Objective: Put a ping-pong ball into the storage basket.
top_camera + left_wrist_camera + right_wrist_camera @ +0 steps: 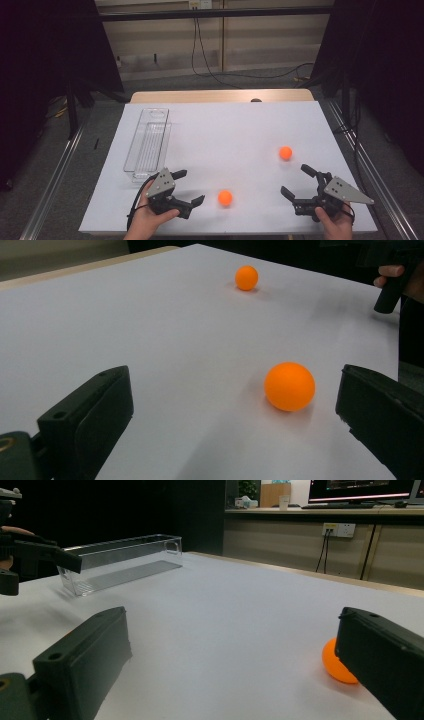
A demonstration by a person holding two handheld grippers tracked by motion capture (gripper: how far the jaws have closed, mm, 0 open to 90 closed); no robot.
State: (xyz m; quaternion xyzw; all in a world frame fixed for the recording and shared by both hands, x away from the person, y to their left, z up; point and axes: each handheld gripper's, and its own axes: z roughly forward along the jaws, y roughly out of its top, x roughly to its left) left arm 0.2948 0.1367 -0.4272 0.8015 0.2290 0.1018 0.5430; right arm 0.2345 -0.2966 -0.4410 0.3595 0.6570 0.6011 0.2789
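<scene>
Where matte white table [225, 130] spreads: two smooth orange balls [225, 198], both hand-held grippers [192, 187] gaping, empty.

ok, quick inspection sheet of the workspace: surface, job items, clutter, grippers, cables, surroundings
Surface: white table top, flat, bare wood strip at its far edge.
Job's things: near orange ball just ahead of the left hand-held gripper; far orange ball ahead of the right one; clear plastic bin at the left, nothing in it.
Clutter: nothing seen.
Grippers: left hand-held gripper open, nothing held, near ball toward its right jaw; right hand-held gripper open, nothing held.
Cables: black cable trailing from the left gripper; black cables on the floor behind the table.
Surroundings: dark curtains both sides, wall socket, metal floor rails.
</scene>
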